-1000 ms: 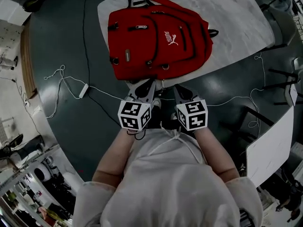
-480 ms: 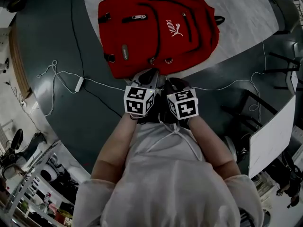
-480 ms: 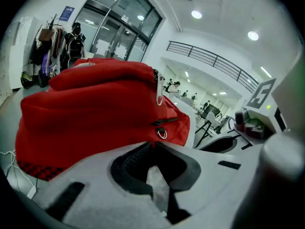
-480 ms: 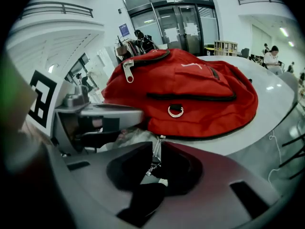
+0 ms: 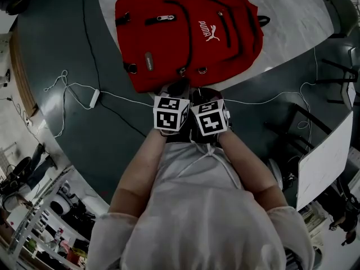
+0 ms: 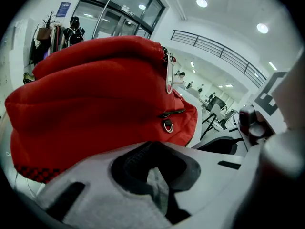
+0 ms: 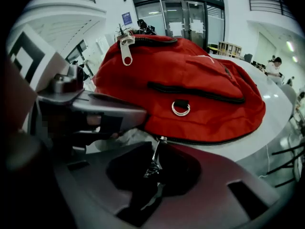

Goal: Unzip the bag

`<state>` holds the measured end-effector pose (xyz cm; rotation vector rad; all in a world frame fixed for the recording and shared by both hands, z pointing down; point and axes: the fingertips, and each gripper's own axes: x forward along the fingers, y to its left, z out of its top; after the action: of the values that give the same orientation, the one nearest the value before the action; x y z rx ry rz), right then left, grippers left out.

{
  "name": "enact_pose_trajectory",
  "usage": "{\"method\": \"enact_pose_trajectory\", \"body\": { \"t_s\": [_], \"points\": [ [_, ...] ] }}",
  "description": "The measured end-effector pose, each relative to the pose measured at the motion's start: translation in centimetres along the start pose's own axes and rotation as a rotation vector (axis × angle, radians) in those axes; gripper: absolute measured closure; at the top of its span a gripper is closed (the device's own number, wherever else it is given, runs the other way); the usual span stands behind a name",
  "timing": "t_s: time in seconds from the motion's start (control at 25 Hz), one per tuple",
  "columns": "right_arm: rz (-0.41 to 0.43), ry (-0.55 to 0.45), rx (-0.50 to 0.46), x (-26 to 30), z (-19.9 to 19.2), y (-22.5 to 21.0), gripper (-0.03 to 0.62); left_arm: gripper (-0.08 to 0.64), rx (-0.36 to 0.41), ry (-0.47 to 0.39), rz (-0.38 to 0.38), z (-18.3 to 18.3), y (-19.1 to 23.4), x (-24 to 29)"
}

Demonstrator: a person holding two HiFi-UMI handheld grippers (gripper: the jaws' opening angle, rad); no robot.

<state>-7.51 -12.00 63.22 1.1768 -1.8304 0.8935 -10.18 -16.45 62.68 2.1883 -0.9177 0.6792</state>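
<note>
Red bag [image 5: 185, 32] lies flat on pale table [image 5: 292, 21], toward the table's left side, its lower edge right at the near edge. All zips on top look closed. Zipper pull [image 7: 157, 152] hangs off the bag's near edge at the table's near edge. Right gripper [image 7: 155, 170] has its jaws pinched together on that zipper pull. Left gripper [image 6: 158, 178] sits just beside it on the left, jaws narrow, nearly together; a pale grey bit shows in the gap, can't tell what it is. Both grippers are at the bag's near edge, marker cubes [image 5: 170, 112] almost touching each other. Metal ring [image 7: 181, 108] sits on the bag's front just above the pinched pull. White cable [image 5: 95, 97] runs across the dark floor past the table's near edge.
</note>
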Motion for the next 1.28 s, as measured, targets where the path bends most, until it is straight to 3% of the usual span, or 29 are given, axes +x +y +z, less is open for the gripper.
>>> {"method": "enact_pose_trajectory", "body": {
  "t_s": [0.12,0.4,0.76,0.92,1.28],
  "points": [
    [0.009,-0.005,-0.063,-0.1,0.1,0.1,0.537,0.531,0.004,0.005,0.01,0.0,0.1,0.0],
    [0.079,0.015,-0.007,0.3,-0.8,-0.3,0.561,0.532,0.009,0.024,0.008,-0.3,0.2,0.2],
    [0.114,0.054,-0.102,-0.5,-0.9,-1.3,0.563,0.534,0.047,0.019,0.039,-0.2,0.2,0.3],
    [0.113,0.065,-0.175,-0.8,-1.0,-2.8,0.563,0.535,0.028,0.016,0.06,-0.2,0.4,0.5],
    [0.111,0.094,-0.255,-2.0,-1.9,-6.7,0.563,0.535,0.008,-0.007,0.162,-0.3,0.7,0.4]
  ]
}}
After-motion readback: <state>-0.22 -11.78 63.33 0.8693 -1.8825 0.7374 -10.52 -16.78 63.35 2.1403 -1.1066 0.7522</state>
